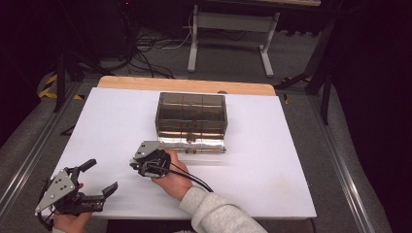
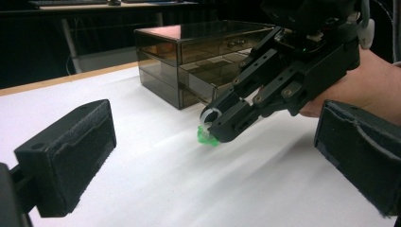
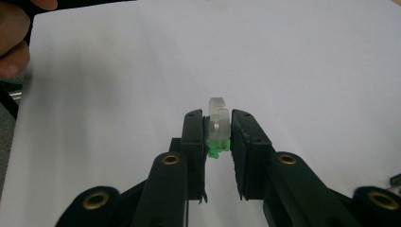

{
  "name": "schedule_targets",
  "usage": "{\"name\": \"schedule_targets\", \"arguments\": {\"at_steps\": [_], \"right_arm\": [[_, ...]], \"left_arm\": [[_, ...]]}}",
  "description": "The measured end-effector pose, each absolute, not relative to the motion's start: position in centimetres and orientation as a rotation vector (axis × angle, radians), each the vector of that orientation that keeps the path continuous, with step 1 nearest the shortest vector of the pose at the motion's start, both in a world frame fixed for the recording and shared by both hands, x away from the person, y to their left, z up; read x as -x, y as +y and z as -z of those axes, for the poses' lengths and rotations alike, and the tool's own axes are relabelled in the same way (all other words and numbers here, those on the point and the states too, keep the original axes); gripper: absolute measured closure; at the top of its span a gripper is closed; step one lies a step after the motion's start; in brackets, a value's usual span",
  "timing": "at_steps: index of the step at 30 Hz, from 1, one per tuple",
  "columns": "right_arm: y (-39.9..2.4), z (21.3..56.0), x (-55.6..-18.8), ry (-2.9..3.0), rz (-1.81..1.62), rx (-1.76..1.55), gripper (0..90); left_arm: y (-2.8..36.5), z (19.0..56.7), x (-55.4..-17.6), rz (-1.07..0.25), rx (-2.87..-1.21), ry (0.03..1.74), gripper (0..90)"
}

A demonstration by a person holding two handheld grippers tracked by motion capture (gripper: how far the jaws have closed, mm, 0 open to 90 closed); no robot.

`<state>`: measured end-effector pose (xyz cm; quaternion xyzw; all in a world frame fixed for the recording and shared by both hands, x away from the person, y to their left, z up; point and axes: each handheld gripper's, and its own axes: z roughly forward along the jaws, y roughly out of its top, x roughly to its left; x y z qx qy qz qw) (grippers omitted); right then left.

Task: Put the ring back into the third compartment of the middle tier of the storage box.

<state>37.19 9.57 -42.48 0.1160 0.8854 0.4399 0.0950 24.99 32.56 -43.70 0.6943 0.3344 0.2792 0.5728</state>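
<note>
Green-and-clear small piece (image 3: 218, 127), shape unclear, pinched in right tool (image 3: 218, 130); left tool (image 1: 99, 175) wide open, empty.

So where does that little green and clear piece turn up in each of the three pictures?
High view: I cannot make out the piece; the right gripper sits left of centre, before the smoked drawer box.
Left gripper view: the green and clear piece is at centre, pinched at the right gripper's tips, just off the white tabletop.
Right gripper view: centre, between the jaws.
Shared landmark: the white tabletop.
</note>
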Motion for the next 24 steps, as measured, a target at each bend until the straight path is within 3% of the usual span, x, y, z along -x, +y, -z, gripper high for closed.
{"name": "schedule_targets", "arguments": {"at_steps": [24], "right_arm": [[3.9, 40.8, -37.6, 2.539, -1.302, -0.434, 76.1]], "left_arm": [[32.4, 43.7, -25.0, -0.656, -1.634, 0.782, 0.8]]}}
